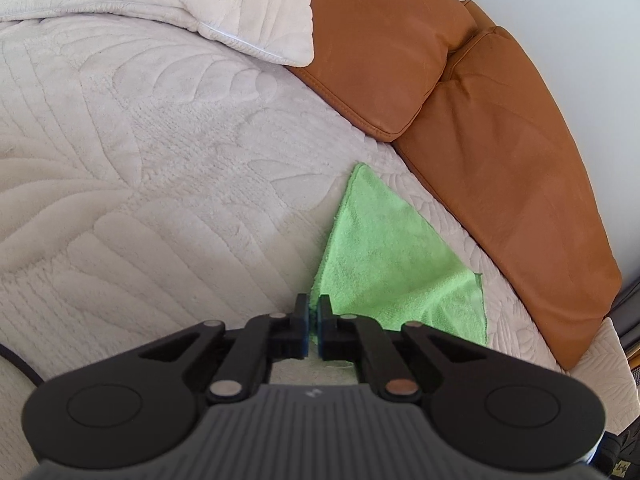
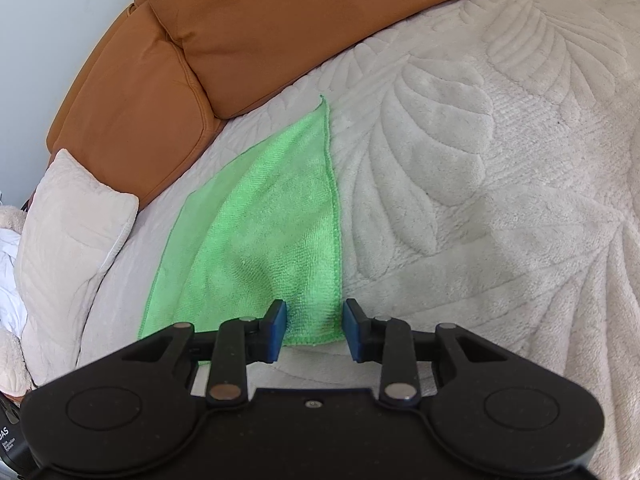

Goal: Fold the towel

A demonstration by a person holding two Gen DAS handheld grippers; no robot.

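Observation:
A bright green towel (image 1: 376, 248) lies on the cream quilted cover (image 1: 140, 200). In the left wrist view my left gripper (image 1: 314, 320) is shut on the towel's near left corner, its edge pinched between the blue pads. In the right wrist view the towel (image 2: 264, 224) lies flat, its right hem running away from me. My right gripper (image 2: 316, 326) is open, its fingers straddling the towel's near right corner just above the near hem, holding nothing.
A tan leather backrest (image 1: 480, 128) runs along the far side of the towel and also shows in the right wrist view (image 2: 200, 40). A cream pillow (image 2: 68, 248) lies at the left. Another cream pillow (image 1: 180, 4) lies at the back.

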